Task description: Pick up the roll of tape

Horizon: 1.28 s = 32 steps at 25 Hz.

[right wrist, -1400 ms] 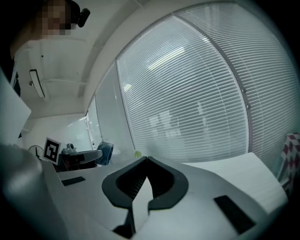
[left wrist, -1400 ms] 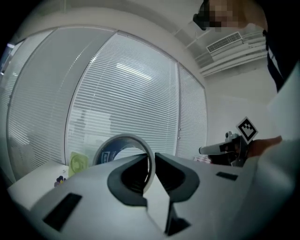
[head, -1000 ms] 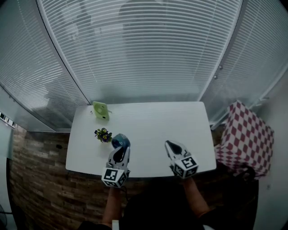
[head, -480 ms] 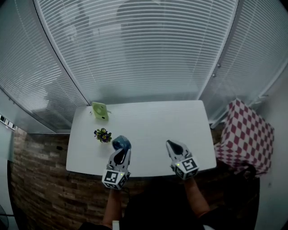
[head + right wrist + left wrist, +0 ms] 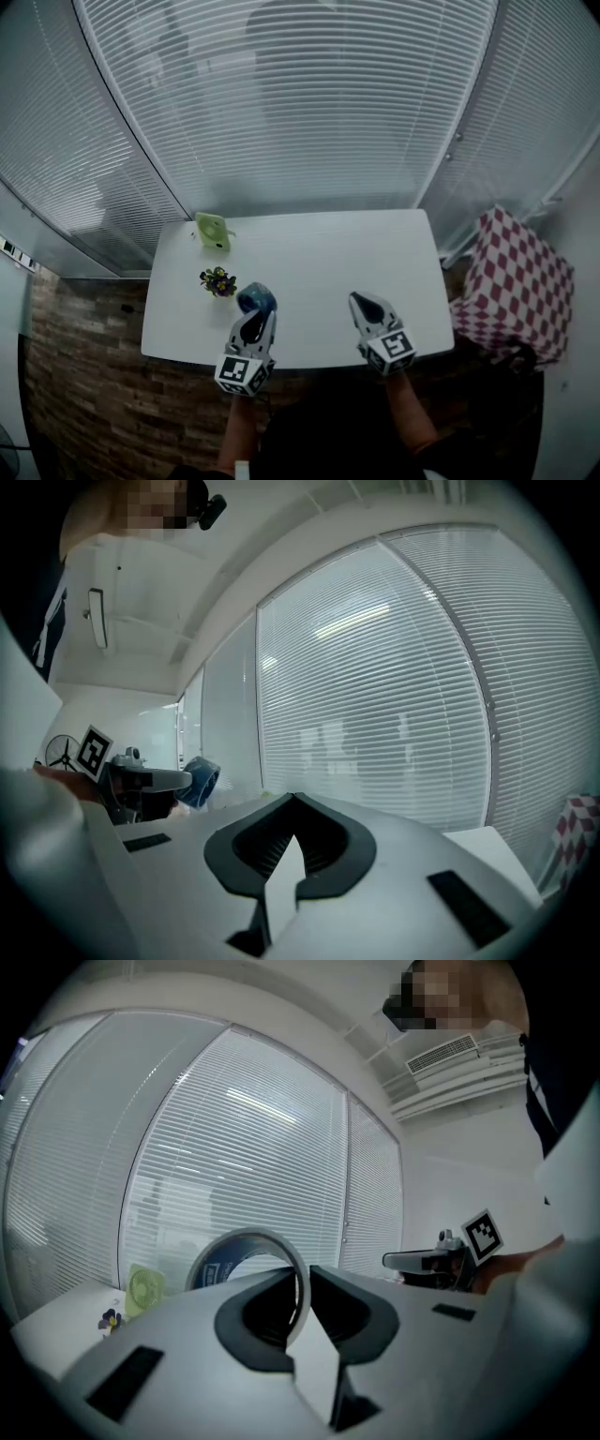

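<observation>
Our left gripper (image 5: pixel 302 1290) pinches the roll of tape (image 5: pixel 217 1266) by its wall, with the ring upright just ahead of the tips, over the table (image 5: pixel 328 253) at its near-left part. Our right gripper (image 5: pixel 292 834) (jaws together, empty) hangs well apart. We see a blue inside and a pale rim.

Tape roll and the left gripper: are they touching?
Touching. The left gripper pinches the tape roll: the left gripper view shows the roll's wall clamped between both jaws, with no gap.
</observation>
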Each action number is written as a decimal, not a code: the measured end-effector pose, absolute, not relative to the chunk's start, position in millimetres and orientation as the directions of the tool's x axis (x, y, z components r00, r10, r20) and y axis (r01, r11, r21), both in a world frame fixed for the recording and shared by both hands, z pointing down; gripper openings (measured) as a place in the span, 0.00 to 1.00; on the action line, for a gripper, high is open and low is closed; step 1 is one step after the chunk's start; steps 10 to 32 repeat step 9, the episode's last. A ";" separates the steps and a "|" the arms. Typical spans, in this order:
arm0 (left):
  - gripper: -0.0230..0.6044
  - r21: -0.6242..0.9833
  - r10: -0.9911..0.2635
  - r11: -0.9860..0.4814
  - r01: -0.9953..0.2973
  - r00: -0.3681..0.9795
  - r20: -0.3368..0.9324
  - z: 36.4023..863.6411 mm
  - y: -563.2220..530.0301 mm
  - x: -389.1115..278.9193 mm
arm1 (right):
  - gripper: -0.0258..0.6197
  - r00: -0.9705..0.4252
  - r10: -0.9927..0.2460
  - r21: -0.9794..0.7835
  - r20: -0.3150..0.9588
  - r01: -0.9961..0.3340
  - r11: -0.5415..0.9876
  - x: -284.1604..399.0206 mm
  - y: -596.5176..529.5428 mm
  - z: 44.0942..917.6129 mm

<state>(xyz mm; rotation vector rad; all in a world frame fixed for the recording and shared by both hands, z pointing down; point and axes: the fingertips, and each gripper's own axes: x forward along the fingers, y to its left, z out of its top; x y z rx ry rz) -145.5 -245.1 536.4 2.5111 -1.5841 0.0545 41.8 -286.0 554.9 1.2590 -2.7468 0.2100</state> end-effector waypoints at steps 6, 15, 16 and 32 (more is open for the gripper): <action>0.11 0.142 -0.888 -0.421 -0.896 0.439 0.136 544.5 -245.8 -145.3 | 0.05 -0.624 -0.767 -0.083 0.151 -0.781 0.619 44.6 -289.2 550.3; 0.11 0.133 -0.880 -0.444 -0.886 0.459 0.123 552.7 -246.3 -141.7 | 0.05 -0.621 -0.770 -0.091 0.145 -0.784 0.614 44.3 -291.4 551.0; 0.11 0.133 -0.880 -0.444 -0.886 0.459 0.123 552.7 -246.3 -141.7 | 0.05 -0.621 -0.770 -0.091 0.145 -0.784 0.614 44.3 -291.4 551.0; 0.11 0.133 -0.880 -0.444 -0.886 0.459 0.123 552.7 -246.3 -141.7 | 0.05 -0.621 -0.770 -0.091 0.145 -0.784 0.614 44.3 -291.4 551.0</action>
